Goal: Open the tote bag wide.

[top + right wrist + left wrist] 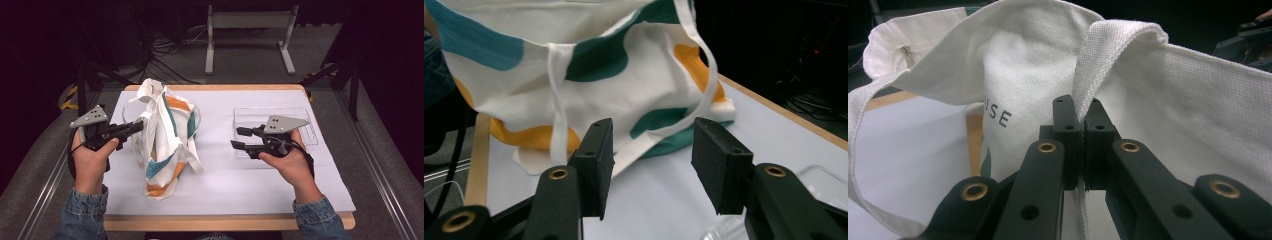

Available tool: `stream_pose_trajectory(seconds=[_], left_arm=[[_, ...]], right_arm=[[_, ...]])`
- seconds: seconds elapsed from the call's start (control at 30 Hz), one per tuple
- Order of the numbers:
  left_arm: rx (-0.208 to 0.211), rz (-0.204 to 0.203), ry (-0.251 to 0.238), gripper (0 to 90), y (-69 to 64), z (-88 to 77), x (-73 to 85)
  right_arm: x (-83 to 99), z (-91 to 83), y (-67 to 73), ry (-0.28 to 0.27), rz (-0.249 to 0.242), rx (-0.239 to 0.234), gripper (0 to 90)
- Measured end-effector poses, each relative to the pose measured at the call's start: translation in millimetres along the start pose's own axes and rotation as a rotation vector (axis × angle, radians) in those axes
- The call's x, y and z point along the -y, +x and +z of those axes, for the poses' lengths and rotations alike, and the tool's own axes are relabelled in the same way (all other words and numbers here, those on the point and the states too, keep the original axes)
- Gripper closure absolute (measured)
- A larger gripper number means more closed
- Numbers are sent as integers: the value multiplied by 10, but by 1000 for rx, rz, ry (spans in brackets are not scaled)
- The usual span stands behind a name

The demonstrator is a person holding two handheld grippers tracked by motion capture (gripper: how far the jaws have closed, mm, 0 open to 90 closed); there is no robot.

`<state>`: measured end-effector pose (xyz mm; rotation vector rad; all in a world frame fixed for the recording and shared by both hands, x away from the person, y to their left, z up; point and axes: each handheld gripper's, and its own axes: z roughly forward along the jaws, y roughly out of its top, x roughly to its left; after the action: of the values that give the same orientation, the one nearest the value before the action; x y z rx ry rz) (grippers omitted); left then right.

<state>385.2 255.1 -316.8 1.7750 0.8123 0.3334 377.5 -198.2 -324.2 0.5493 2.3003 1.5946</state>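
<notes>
Left tool (136, 128) clamped on the rim of the tote bag (167, 142) at bench (225, 175) centre-left, right tool (239, 137) at 3 o'clock of it, jaws apart, over a clear tray (305, 117).

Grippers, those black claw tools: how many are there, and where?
2. The left gripper is clamped on the rim of the tote bag at the table's left. The right gripper hangs open over the clear tray at the right.
</notes>
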Motion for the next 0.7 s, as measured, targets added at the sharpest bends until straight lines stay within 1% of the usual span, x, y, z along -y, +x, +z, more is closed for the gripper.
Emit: stream_pose_trajectory(seconds=[0.1, 0.13, 0.23, 0.33, 0.4, 0.53, 0.57, 0.6, 0.63, 0.7], left_arm=[[2, -2, 4, 875, -12, 2, -3], [3, 1, 1, 876, -11, 5, -4], [6, 3, 2, 875, -11, 4, -5], [12, -3, 0, 875, -16, 10, -1], [13, 7, 3, 875, -16, 11, -2], [19, 0, 3, 875, -43, 20, -3], [23, 6, 5, 875, -46, 21, -5], [23, 6, 5, 875, -46, 21, -5], [24, 12, 3, 875, -52, 26, -7], [27, 11, 6, 875, -64, 29, -5]], right_arm=[[-35, 63, 40, -1, -6, -17, 512], [-70, 134, 78, -2, -12, -33, 512], [-126, 272, 143, 1, -18, -62, 510], [-163, 385, 204, -8, -25, -85, 508], [-171, 465, 252, -7, -27, -101, 504], [-170, 633, 361, 1, -42, -136, 496], [-164, 683, 391, 7, -46, -145, 490], [-164, 683, 391, 7, -46, -145, 490], [-156, 722, 410, 10, -49, -152, 482], [-138, 810, 452, 15, -49, -170, 483]])
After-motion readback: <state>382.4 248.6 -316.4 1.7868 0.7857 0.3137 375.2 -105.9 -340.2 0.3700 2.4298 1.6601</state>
